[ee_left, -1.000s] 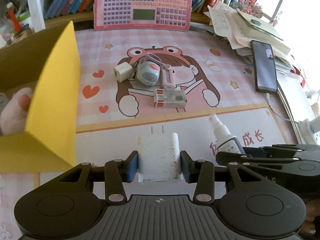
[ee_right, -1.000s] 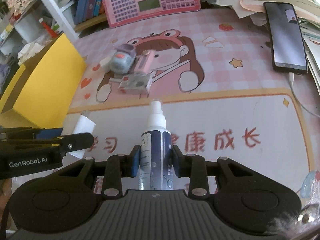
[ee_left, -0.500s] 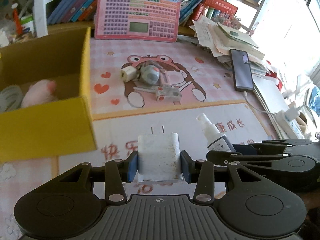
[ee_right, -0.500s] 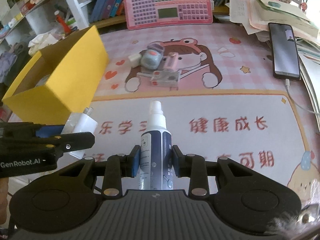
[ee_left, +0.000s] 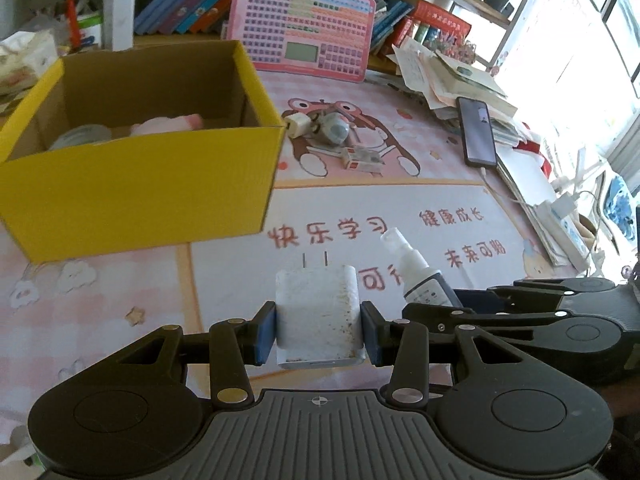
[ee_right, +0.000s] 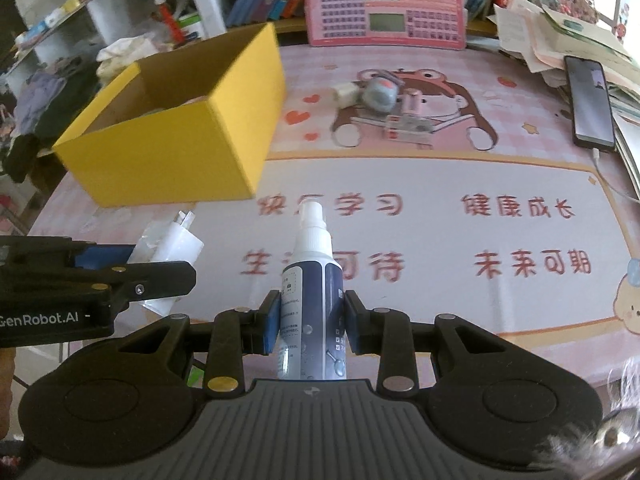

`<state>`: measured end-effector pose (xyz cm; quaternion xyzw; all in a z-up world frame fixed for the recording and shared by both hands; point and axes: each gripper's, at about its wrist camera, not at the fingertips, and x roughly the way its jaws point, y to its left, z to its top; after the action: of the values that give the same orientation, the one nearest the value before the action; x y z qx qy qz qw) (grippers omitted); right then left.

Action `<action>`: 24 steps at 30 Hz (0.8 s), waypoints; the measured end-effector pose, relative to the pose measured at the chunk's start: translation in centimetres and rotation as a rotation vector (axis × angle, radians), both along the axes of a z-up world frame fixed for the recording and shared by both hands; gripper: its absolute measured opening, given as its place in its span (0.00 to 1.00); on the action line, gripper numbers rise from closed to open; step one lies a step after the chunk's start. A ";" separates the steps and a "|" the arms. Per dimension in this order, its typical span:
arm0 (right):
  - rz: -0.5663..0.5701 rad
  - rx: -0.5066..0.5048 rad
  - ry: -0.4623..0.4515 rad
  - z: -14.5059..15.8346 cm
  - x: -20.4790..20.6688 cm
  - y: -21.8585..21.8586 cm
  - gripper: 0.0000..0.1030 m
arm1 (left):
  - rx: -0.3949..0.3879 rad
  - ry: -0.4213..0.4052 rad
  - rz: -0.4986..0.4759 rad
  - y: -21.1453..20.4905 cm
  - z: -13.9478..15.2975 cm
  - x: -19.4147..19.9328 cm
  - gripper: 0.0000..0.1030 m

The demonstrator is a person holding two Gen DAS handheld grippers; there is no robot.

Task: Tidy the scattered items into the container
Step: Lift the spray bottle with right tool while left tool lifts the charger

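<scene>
My left gripper (ee_left: 319, 330), marked "GenRobot.AI", is clamping a white charger (ee_left: 319, 316), while my right gripper (ee_right: 307, 322) is squeezing a spray bottle (ee_right: 312, 296) beside the yellow box (ee_left: 140, 188).

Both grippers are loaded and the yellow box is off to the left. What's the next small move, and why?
Probably carry the left gripper, shut on the white charger, left over the yellow box and release. The box's open top is nearest that hand; the right gripper with the spray bottle can follow.
</scene>
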<state>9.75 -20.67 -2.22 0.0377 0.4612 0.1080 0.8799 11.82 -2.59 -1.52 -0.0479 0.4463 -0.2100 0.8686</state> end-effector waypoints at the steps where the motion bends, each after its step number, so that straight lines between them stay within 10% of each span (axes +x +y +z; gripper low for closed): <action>1: 0.006 -0.002 -0.004 0.1 -0.4 0.6 0.30 | -0.002 -0.002 0.001 0.4 0.1 -0.3 0.41; 24: 0.260 -0.087 -0.065 1.6 -3.2 10.9 0.30 | -0.108 -0.016 0.218 11.7 0.5 -4.5 0.41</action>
<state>6.54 -9.81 -0.64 -0.0641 0.4375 0.2023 0.8738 7.30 9.14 -0.99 -0.1412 0.4194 -0.1387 0.8860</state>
